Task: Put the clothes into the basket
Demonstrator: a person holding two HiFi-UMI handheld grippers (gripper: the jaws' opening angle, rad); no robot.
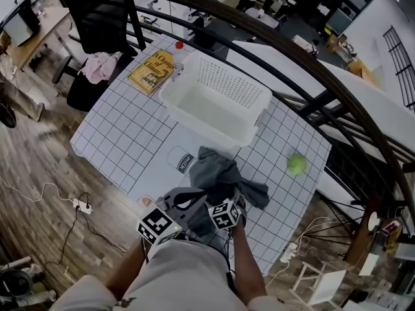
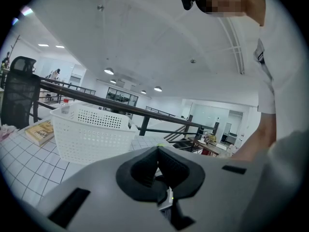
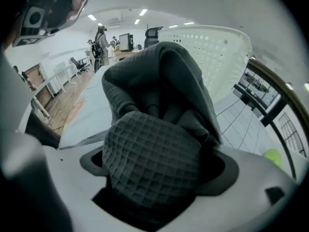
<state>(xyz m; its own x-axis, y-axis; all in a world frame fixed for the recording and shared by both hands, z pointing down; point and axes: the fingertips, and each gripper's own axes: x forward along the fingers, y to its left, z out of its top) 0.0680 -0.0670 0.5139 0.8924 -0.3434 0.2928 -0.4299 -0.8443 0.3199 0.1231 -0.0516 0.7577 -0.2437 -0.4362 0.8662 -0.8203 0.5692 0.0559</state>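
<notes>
Cloth (image 3: 159, 144) fills the right gripper's view: a grey waffle-knit bunch sits in the mouth of the right gripper (image 1: 222, 207), whose jaws stand wide apart around it and do not seem to be pressing on it yet. The left gripper (image 2: 157, 170) has its jaws together on nothing and hovers just at 9 o'clock of the right one.

In the head view the cloth lies heaped on the gridded table (image 1: 123, 141), just at 6 o'clock of the basket (image 1: 207, 127), with one loose end trailing toward 4 o'clock.

The step in hand looks like the grab. It should go best if the jaws close on the thick fold already deep between them, not on a thin edge. After that, lift high enough for the hanging end to clear the near rim, carry toward 12 o'clock and let go over the middle. That trailing end could snag the rim.

The basket is white, perforated and empty. A ball (image 1: 296, 164) lies at 3 o'clock of the cloth, and a book (image 1: 153, 70) at 10 o'clock of the basket.
</notes>
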